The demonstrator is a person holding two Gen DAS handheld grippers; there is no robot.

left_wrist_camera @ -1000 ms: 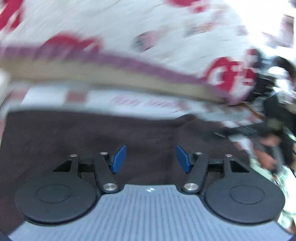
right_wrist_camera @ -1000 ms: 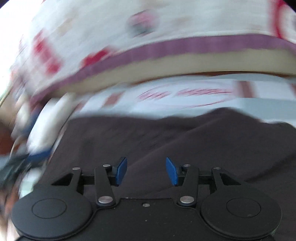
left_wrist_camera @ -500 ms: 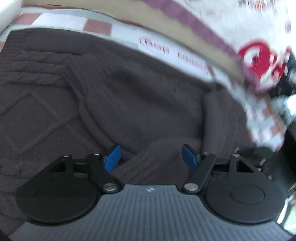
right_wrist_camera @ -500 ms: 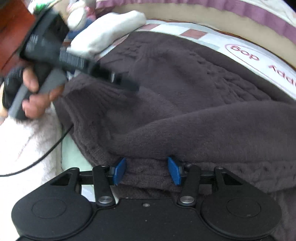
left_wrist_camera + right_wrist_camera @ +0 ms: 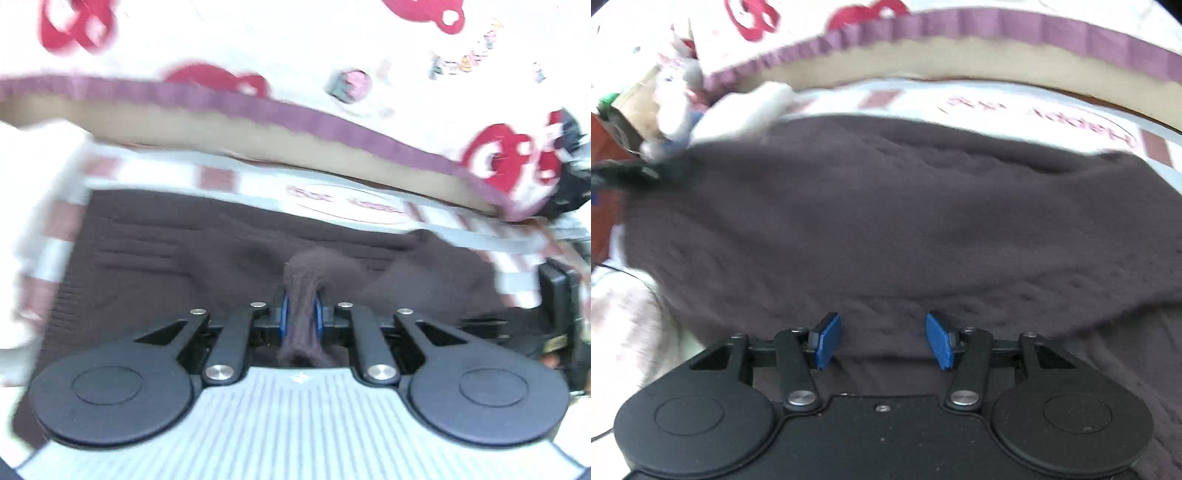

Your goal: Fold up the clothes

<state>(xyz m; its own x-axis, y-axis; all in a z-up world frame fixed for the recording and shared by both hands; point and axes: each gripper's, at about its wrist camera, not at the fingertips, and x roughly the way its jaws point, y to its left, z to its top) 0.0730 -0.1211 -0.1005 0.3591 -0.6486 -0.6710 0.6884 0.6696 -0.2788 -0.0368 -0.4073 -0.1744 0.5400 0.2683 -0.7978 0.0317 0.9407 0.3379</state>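
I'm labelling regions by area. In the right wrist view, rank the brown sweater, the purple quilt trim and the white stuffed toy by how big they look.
1. brown sweater, filling most of the frame.
2. purple quilt trim, a long thin band.
3. white stuffed toy, small and blurred at upper left.

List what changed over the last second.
The left gripper, open before, has shut on a bunch of the dark brown sweater. The right gripper stays open above the sweater. The sweater remains on the bedsheet.

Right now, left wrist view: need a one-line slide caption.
Left gripper shut on a bunched fold of the dark brown knit sweater, which is spread on a patterned bedsheet.
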